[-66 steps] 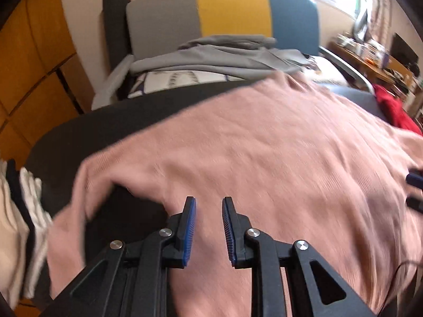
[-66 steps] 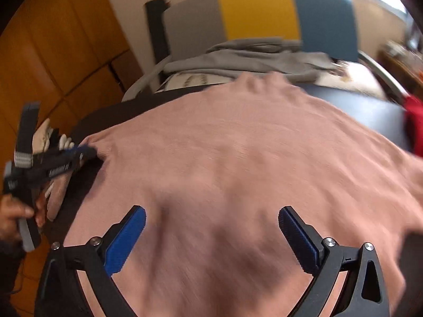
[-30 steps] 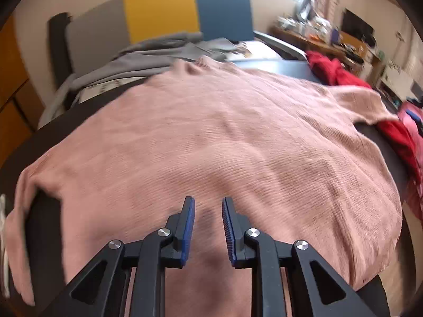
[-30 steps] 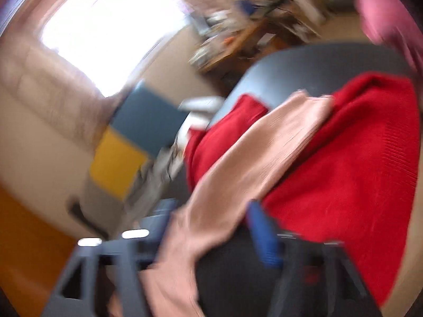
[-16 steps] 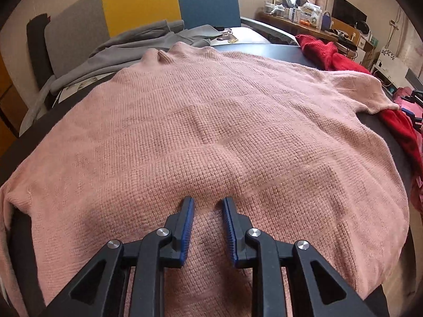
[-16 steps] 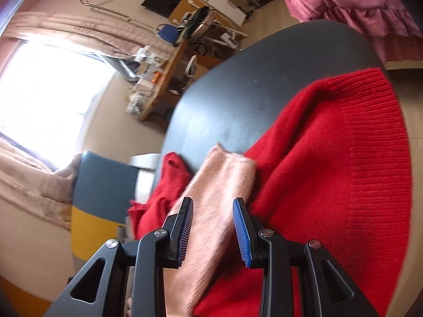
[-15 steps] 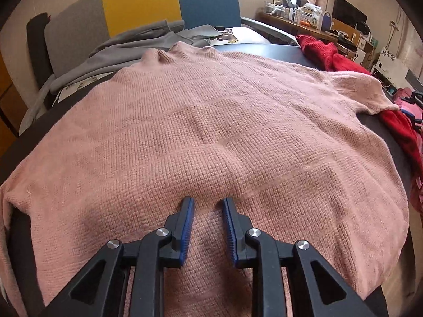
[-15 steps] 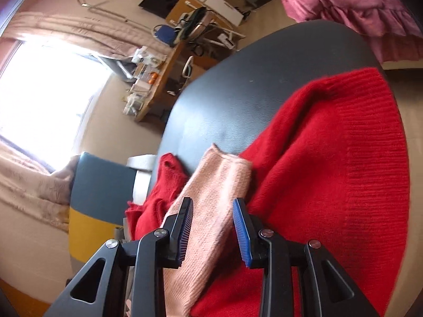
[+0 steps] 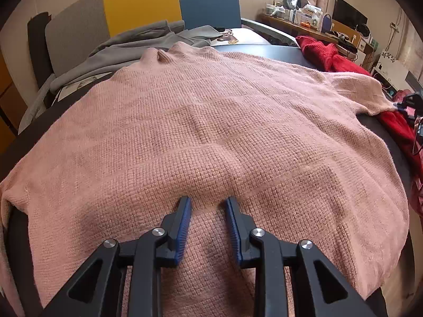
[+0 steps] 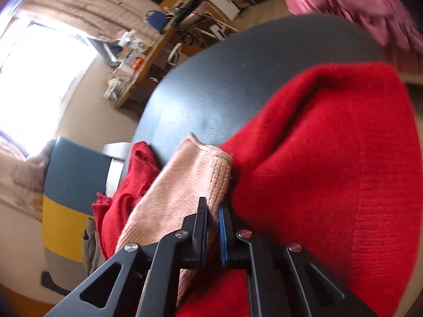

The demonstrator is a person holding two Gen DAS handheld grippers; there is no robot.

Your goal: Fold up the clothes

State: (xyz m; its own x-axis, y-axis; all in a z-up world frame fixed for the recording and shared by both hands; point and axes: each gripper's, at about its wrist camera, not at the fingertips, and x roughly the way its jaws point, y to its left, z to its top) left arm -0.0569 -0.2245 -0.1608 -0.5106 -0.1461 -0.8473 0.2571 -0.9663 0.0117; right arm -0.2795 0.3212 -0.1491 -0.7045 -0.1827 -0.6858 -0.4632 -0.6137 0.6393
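A pink knit sweater (image 9: 211, 121) lies spread flat over the dark round table (image 9: 264, 50). My left gripper (image 9: 207, 200) rests on its lower middle, tips down in the knit. Its jaws are opening, and a strip of the fabric lies between them, unpinched. A low ridge of knit bulges just ahead of the tips. In the right wrist view my right gripper (image 10: 211, 203) is shut on the cuff end of the sweater's sleeve (image 10: 190, 179), which lies over a red sweater (image 10: 330, 171). That gripper (image 9: 408, 103) shows at the left view's right edge.
A grey, yellow and blue chair (image 9: 142, 2) stands behind the table with a grey garment (image 9: 137, 45) draped on it. The red sweater (image 9: 322, 50) covers the table's right side. Bare table (image 10: 238, 79) lies beyond it. A cluttered desk (image 9: 317, 26) and a pink cloth (image 10: 357, 0) are farther off.
My right gripper's jaws have shut on the pink sleeve's cuff. My left gripper's jaws have spread slightly wider on the sweater, and it has stayed in place.
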